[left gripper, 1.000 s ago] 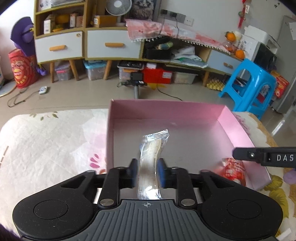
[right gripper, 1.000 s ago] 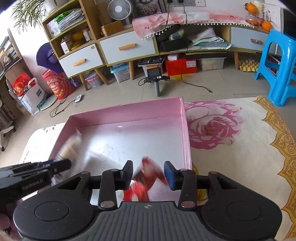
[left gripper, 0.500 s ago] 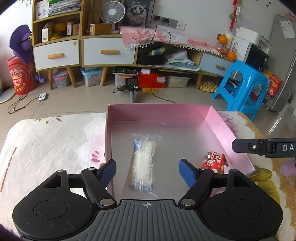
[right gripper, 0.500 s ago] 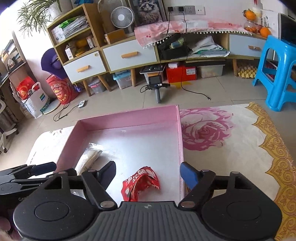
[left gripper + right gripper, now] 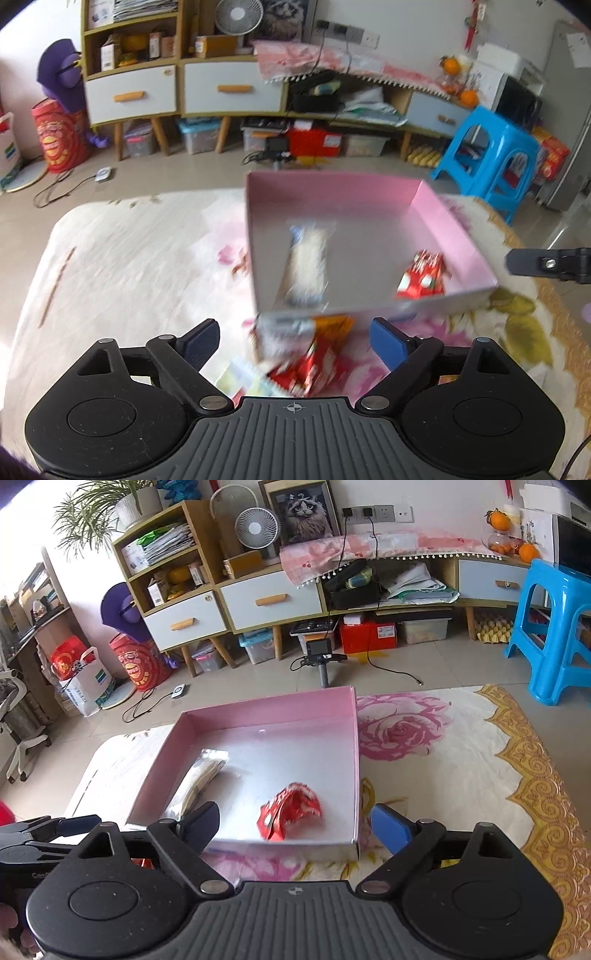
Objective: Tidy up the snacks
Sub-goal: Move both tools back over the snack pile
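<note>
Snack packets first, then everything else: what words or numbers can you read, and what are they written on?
No text here is clear enough to quote.
Red snack packet in the pink box: white print, too blurred to read.
Clear-wrapped snack: no readable print.
Snack pile on the tablecloth: blurred by motion.
Red bucket on the floor: print too small.
Red storage box: white label too small.

Left wrist view motion-blurred; loose snack heap [image 5: 299,354] below pink box [image 5: 332,184] unreadable, partly hidden.

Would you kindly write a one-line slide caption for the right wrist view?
Right tongs opening, empty, above a pink cardboard box holding a crumpled red snack packet and a clear-wrapped pale snack.
</note>
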Demonstrator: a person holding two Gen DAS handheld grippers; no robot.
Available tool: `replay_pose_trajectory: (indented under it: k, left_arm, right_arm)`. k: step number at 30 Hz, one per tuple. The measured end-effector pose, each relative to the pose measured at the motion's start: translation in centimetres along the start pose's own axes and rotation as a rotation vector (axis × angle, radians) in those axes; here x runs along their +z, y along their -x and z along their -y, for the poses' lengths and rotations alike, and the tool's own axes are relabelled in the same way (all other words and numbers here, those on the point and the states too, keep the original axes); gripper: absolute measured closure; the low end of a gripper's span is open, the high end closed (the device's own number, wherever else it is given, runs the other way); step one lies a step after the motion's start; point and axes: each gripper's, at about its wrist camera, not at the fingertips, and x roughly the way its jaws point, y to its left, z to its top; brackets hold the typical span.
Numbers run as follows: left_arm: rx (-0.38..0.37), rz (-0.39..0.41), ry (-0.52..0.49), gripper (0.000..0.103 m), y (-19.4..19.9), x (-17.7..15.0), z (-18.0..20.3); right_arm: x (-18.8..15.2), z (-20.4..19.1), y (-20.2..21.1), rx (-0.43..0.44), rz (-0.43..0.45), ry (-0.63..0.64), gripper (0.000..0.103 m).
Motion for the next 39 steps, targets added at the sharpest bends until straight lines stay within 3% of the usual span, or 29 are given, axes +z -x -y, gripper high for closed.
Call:
replay_pose_trajectory:
  k: [8, 14, 24, 29, 35, 39]
  left_arm:
    - [0.030, -0.033, 0.028, 0.010, 2.8, -3.4, -0.9]
    - [0.052, -0.067, 0.119, 0.009, 4.4, -6.1, -1.6]
    - [0.051, -0.164, 0.208, 0.009, 3.4, -9.5, -0.7]
    - [0.084, -0.146, 0.200, 0.009, 3.6, -10.2, -0.2]
    - [0.099, -0.170, 0.202, 0.009, 3.4, -11.1, 0.1]
    - [0.125, -0.182, 0.187, 0.011, 3.2, -11.9, 0.2]
  right_arm:
    - [-2.4, -1.2, 1.4, 0.032, -0.040, 0.019, 0.019]
    - [-5.0, -2.3, 2.4, 0.046, -0.108, 0.016, 0.019]
    - [-8.6, -5.6, 3.3, 0.094, -0.196, 0.076, 0.016]
    - [-9.4, -7.3, 4.1, 0.086, -0.165, 0.156, 0.016]
    - [-9.8, -8.1, 4.6, 0.178, -0.204, 0.138, 0.018]
    - [-10.8, -9.2, 4.1, 0.202, -0.250, 0.168, 0.027]
